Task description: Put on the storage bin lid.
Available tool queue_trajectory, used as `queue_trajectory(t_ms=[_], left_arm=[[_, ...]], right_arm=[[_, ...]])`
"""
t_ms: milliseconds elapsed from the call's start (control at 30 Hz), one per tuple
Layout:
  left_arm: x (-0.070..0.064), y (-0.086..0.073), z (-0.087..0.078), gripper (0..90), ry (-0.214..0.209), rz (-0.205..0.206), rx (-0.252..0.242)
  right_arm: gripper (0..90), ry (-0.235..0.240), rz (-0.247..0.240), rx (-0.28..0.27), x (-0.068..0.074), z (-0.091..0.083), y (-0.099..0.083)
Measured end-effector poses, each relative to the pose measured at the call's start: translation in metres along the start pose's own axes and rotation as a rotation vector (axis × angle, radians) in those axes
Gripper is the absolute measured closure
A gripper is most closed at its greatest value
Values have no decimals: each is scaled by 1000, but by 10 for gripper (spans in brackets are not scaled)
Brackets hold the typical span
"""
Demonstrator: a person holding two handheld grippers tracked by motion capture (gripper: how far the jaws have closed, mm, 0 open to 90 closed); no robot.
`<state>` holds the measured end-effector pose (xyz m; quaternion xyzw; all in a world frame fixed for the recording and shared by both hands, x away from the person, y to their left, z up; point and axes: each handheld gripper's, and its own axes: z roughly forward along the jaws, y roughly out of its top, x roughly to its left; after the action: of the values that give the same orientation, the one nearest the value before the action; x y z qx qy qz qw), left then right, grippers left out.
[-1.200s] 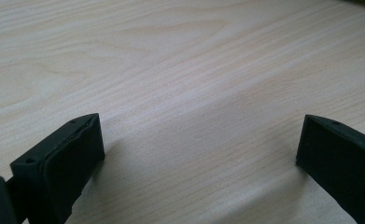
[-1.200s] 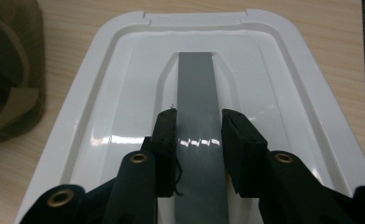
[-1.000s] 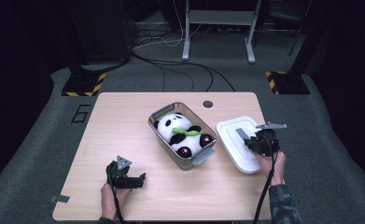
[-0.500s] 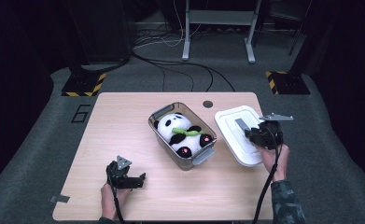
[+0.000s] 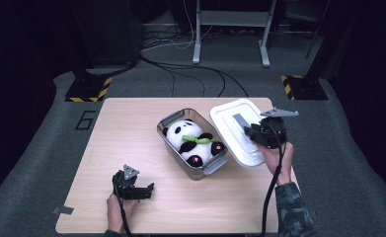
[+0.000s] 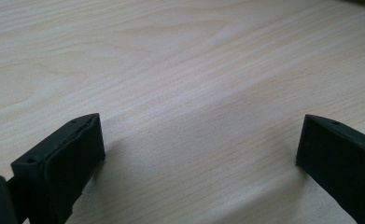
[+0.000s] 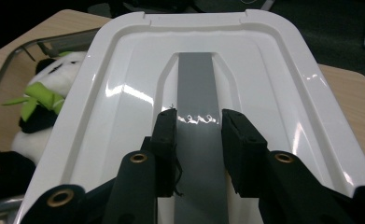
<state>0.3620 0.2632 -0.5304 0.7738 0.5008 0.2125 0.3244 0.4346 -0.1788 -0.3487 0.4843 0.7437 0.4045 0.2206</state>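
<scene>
Black jaws of the right gripper [image 7: 199, 123] are clamped on the grey handle strip [image 7: 196, 88] that runs down the middle of the white lid [image 7: 283, 93], one jaw pressed to each side of it. In the high view the right gripper [image 5: 260, 132] holds this lid [image 5: 230, 116] tilted, raised off the table, its near edge overlapping the right end of the clear box [image 5: 166, 126]. From the right gripper view the box [image 7: 12, 60] shows to the left of and under the lid. Inside the box lies a panda plush [image 5: 193, 144] with a green leaf across its chest, its pink-soled feet toward the near end. Well apart from all this, near the front left of the wooden table [image 5: 131, 123], the left gripper [image 5: 148, 190] rests low over bare wood, its jaws spread wide with nothing between them, as the left gripper view [image 6: 199, 149] makes plain.
</scene>
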Motion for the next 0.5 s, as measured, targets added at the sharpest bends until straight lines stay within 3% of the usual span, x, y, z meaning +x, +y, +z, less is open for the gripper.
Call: queue_trajectory(t_ms=[500], left_arm=[[0, 0, 0, 7, -4, -1, 6]], right_arm=[[667, 87, -65, 2, 54, 28, 23]])
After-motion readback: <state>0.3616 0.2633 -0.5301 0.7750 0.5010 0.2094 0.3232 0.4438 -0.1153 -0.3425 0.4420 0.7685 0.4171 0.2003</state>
